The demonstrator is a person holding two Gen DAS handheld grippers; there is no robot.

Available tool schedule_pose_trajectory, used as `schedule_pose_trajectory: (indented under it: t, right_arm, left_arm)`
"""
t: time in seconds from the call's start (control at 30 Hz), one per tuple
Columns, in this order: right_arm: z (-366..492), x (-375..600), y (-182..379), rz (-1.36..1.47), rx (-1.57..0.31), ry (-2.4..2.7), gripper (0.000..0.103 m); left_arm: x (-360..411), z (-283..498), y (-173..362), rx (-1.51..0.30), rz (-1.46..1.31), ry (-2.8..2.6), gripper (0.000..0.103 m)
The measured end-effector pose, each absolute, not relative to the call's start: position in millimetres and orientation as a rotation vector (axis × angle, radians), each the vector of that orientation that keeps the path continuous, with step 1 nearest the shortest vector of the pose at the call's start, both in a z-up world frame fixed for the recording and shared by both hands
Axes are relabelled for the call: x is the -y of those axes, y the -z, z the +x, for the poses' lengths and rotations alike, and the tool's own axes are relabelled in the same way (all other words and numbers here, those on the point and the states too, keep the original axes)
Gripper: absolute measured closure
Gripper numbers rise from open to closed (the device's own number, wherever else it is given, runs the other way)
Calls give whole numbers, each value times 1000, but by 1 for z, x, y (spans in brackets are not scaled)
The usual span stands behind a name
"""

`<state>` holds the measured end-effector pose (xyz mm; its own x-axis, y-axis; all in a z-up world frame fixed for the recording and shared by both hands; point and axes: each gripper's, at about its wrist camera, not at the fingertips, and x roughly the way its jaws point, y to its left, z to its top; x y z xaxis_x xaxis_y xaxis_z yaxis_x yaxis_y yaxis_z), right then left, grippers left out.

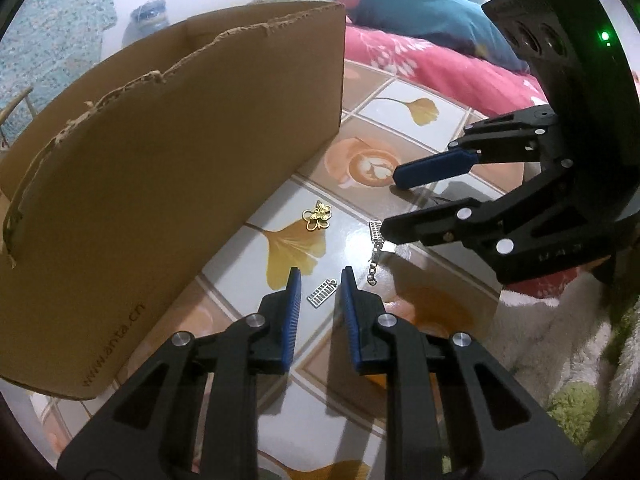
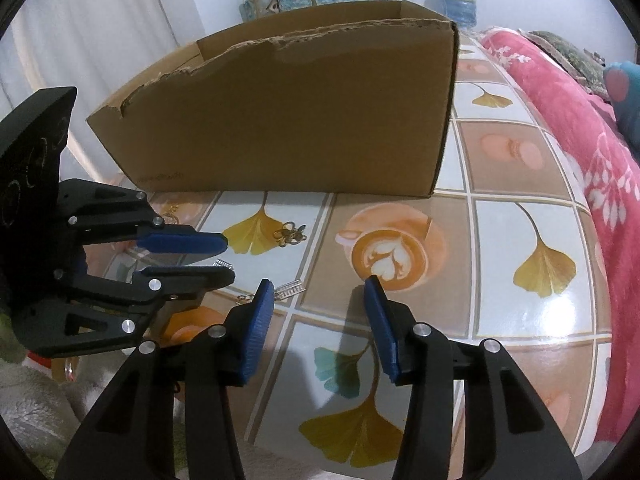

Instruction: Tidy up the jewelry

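Surface: tiled ginkgo-print tabletop [image 2: 500, 304], cardboard box [image 2: 300, 120] at 12 o'clock.
Left gripper [image 1: 320, 284]: parted, straddling silver charm [image 1: 321, 293], gripping nothing.
Right gripper [image 2: 320, 292]: wide apart, empty.
Gold pendant [image 1: 318, 214]: 12 o'clock of the charm.

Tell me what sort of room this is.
Probably a bedroom at home: a red floral blanket and blue pillow lie beside a table under a glossy ginkgo-leaf and coffee print cloth, with a torn brown cardboard box on it.

Item count: one cardboard box [image 1: 168, 184]; one gold butterfly charm [image 1: 318, 215]; two silver abacus charms [image 1: 321, 295], [image 1: 374, 232], one on a chain; two grippers [image 1: 320, 288], [image 2: 318, 292].
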<state>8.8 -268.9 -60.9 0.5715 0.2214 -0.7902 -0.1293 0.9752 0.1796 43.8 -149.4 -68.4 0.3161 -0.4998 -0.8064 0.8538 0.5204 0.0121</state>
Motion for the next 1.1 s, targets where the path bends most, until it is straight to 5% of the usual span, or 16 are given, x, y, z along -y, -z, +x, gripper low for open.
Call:
schedule_pose_trajectory:
  t: [0.63,1.1]
  right_arm:
    - [8,278,62,141,-927,-203,57]
    - [8,280,63,143,-924,-205,57]
  left_arm:
    - [147,52,66,-993,334,884,90]
    - [161,35,66,-938,444,784,98]
